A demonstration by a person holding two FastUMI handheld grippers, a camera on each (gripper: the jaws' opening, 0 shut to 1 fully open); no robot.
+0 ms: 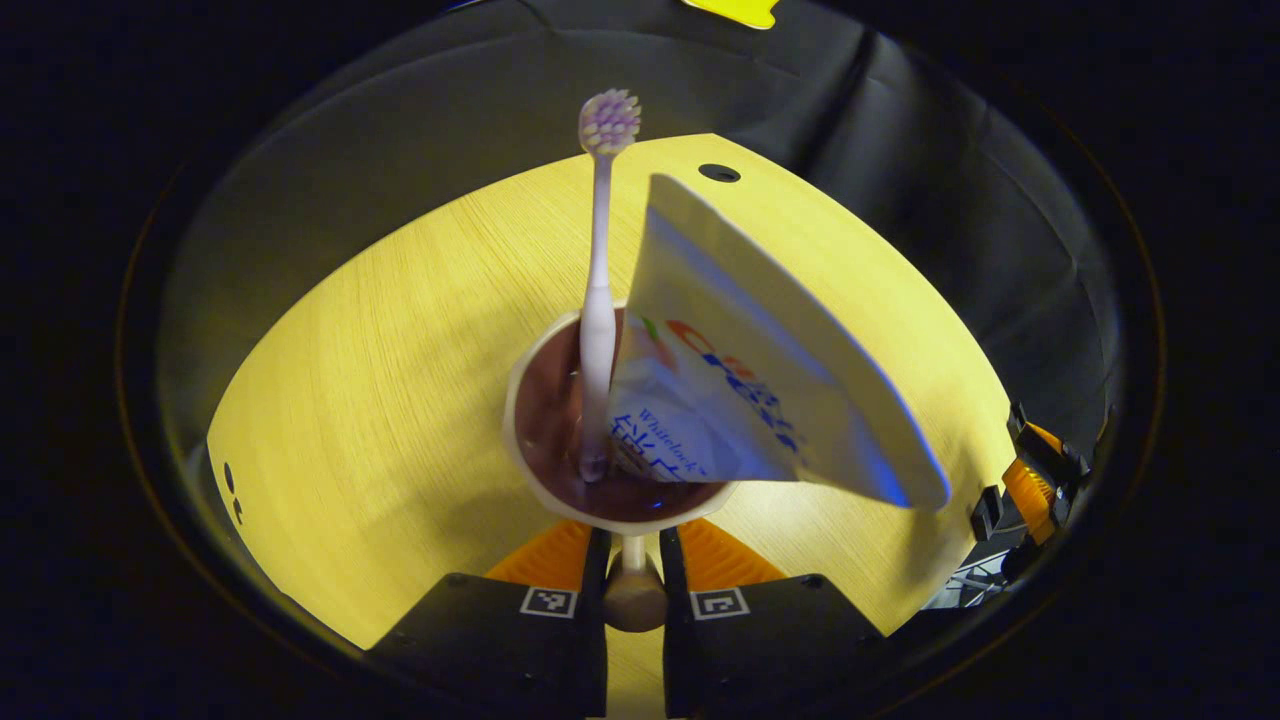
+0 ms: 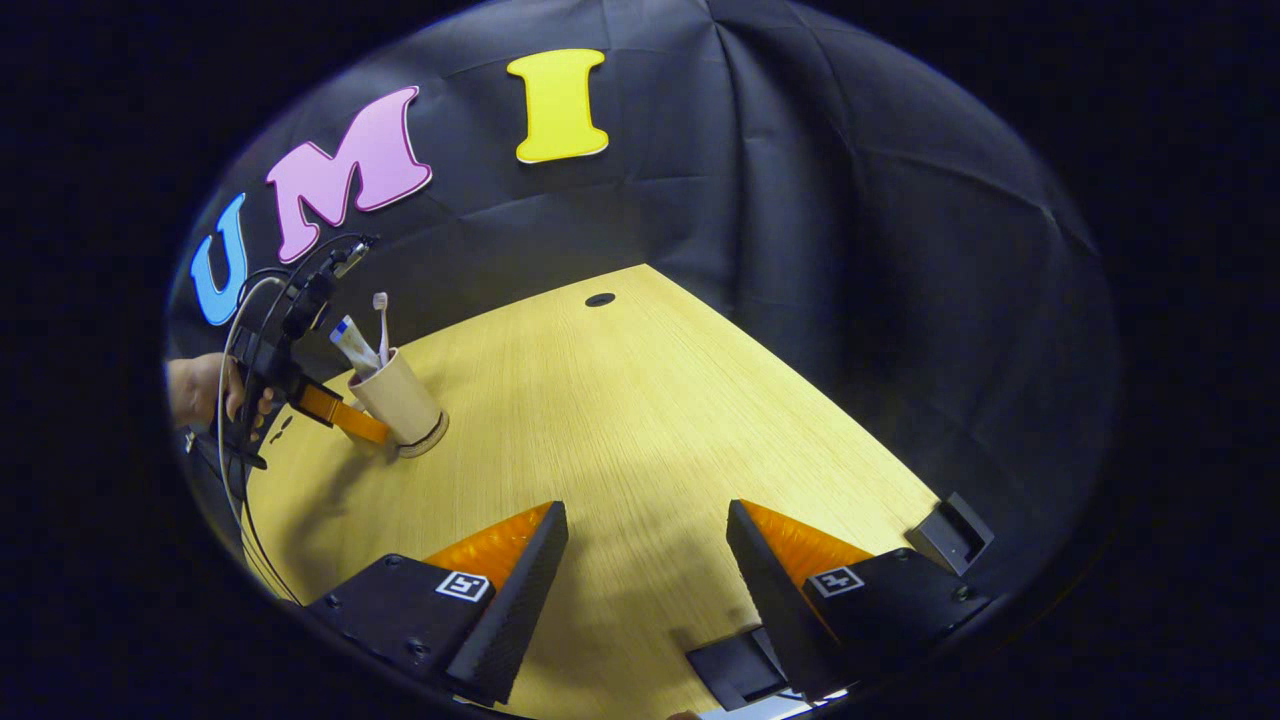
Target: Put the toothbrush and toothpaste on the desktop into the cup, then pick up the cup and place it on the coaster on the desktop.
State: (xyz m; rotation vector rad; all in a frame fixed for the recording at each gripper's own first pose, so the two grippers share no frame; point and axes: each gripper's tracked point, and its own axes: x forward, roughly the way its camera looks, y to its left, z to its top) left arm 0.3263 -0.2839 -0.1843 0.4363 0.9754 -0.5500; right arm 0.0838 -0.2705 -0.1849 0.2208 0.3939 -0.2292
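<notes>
A beige cup with a dark inside holds a white toothbrush, bristles up, and a white toothpaste tube leaning to the right. My left gripper is shut on the cup's handle. In the right gripper view the cup stands at the far left on a round coaster, slightly tilted, with the left gripper holding it from the left. My right gripper is open over the bare desk, far from the cup. Its body shows at the right edge of the left gripper view.
The yellow wooden desk has a round cable hole near its far edge. A small black block sits at the desk's right edge and another near the front. A hand holds the left gripper.
</notes>
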